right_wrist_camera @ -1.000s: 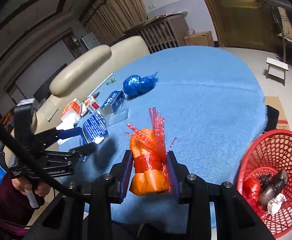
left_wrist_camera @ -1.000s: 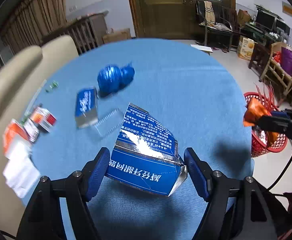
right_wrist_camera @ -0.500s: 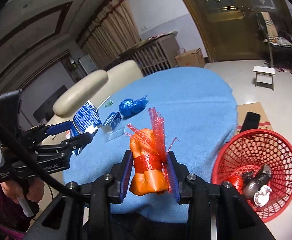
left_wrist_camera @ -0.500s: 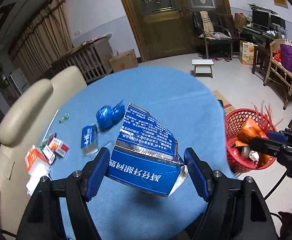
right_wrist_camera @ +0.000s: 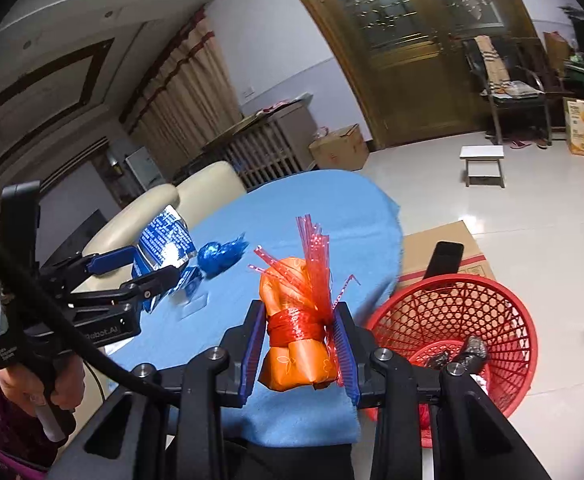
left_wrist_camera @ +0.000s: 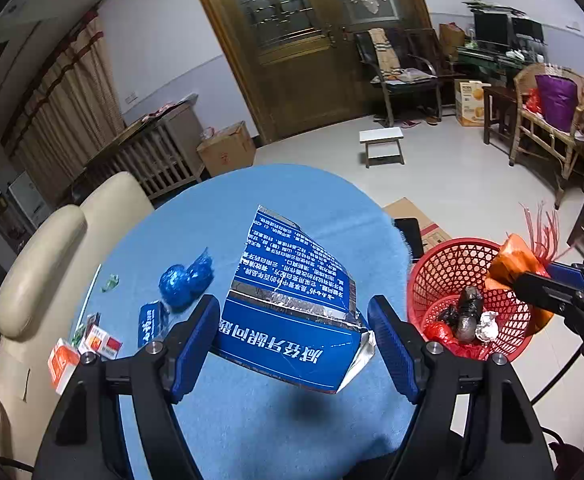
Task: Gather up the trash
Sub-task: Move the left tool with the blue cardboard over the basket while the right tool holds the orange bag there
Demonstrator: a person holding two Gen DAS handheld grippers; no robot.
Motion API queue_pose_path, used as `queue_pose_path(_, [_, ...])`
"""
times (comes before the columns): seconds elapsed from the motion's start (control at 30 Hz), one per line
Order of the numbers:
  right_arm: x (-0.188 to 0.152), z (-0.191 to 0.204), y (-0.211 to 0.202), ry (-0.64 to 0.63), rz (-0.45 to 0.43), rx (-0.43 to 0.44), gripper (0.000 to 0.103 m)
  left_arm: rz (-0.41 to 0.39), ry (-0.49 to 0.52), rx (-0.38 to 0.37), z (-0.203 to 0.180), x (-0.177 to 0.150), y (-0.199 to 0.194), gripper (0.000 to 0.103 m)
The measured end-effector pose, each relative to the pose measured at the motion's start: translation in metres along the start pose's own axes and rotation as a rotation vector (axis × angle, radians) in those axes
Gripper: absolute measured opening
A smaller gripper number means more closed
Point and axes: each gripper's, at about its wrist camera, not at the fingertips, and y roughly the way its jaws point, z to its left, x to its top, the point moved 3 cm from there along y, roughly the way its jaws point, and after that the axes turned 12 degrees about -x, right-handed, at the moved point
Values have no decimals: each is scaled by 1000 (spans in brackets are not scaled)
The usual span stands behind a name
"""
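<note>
Both grippers loaded, red basket off to the right

The red basket [right_wrist_camera: 452, 320] stood on the floor past the blue table [left_wrist_camera: 251, 420] edge, down and right of both tools. The left gripper [left_wrist_camera: 294, 344] clamped a torn blue box [left_wrist_camera: 292, 304], long axis pointing away; the right gripper [right_wrist_camera: 298, 344], nearer the basket, pinched an orange bundle [right_wrist_camera: 296, 340] standing upright between its pads.
</note>
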Motion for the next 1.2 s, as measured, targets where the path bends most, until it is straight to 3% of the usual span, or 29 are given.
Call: queue_pose_path(1.2, [3, -46, -7, 114, 23, -67, 37, 35, 112, -80, -54, 20, 19, 77])
